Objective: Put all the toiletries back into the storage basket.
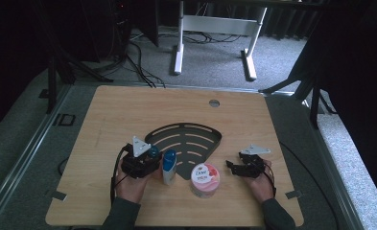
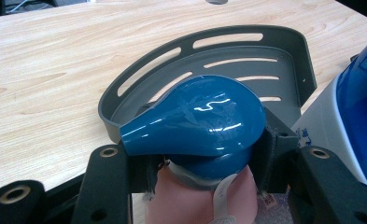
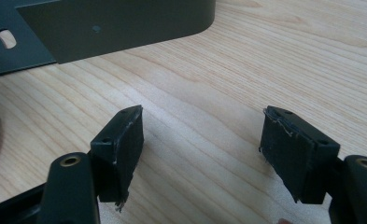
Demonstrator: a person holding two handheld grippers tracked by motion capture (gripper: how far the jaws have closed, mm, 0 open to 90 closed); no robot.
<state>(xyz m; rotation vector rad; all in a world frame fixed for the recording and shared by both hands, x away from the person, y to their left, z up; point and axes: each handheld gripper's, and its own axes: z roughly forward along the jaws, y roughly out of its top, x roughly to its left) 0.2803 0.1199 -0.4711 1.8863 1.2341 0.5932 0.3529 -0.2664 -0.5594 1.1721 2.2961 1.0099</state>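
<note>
Up close, left gripper [image 2: 200,182] jaws clamp the blue-capped pink bottle [image 2: 195,122]; right gripper [image 3: 202,154] gapes empty.

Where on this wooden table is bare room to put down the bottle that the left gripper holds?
The dark slotted corner tray is empty, and the wood behind it is bare. Crowded: the front, where the left gripper with its pink bottle with blue cap, the white and blue bottle and the pink Dove jar stand close.

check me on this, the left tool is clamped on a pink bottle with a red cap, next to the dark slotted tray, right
Not quite: the cap is blue, not red, as the left gripper view shows. The left tool is indeed clamped on the pink bottle, next to the dark slotted tray.
</note>
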